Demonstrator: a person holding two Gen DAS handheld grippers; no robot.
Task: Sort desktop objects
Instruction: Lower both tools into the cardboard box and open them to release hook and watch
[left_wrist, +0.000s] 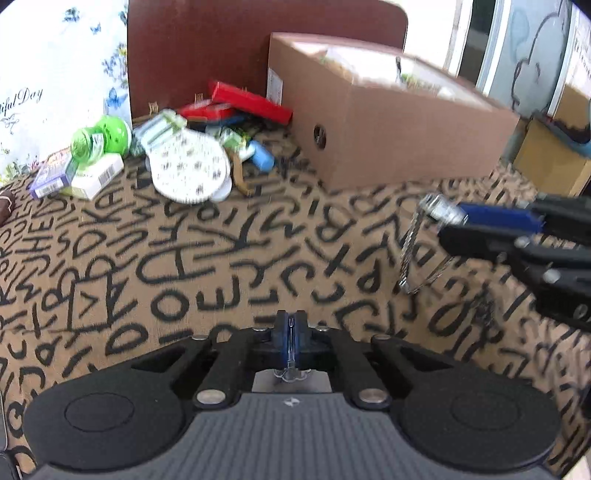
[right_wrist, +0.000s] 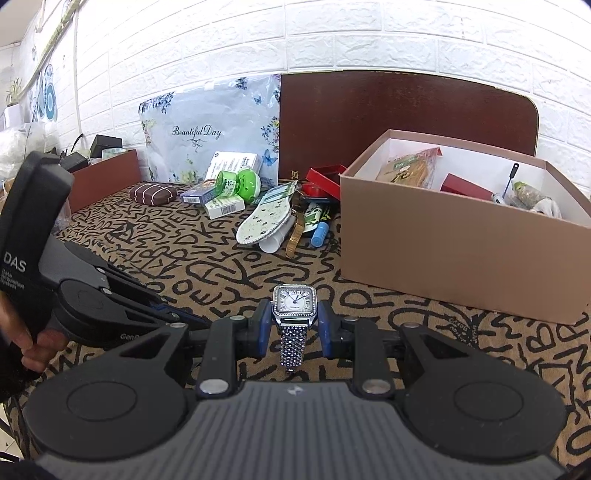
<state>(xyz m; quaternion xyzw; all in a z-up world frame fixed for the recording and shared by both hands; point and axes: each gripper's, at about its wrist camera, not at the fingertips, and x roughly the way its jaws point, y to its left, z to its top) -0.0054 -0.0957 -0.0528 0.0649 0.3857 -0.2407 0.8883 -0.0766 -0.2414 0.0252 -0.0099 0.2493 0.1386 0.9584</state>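
Observation:
My right gripper (right_wrist: 294, 322) is shut on a silver square-faced watch (right_wrist: 294, 303) with a studded band hanging below, held above the tablecloth. In the left wrist view the right gripper (left_wrist: 480, 225) enters from the right with the watch (left_wrist: 441, 210) at its tip. My left gripper (left_wrist: 290, 328) is shut and empty, low over the patterned cloth. A brown cardboard box (right_wrist: 461, 236) holding several items stands to the right; it also shows in the left wrist view (left_wrist: 388, 122). A pile of desk items lies beyond: a patterned insole (right_wrist: 264, 219), green container (right_wrist: 236, 182), blue tube (right_wrist: 319, 230).
Small cartons (right_wrist: 223, 206), a red box (right_wrist: 325, 181) and a gold watch band (right_wrist: 295, 236) lie in the pile. A brown board (right_wrist: 388, 114) and floral bag (right_wrist: 207, 133) lean on the white brick wall. A brown pouch (right_wrist: 153, 192) lies at the left.

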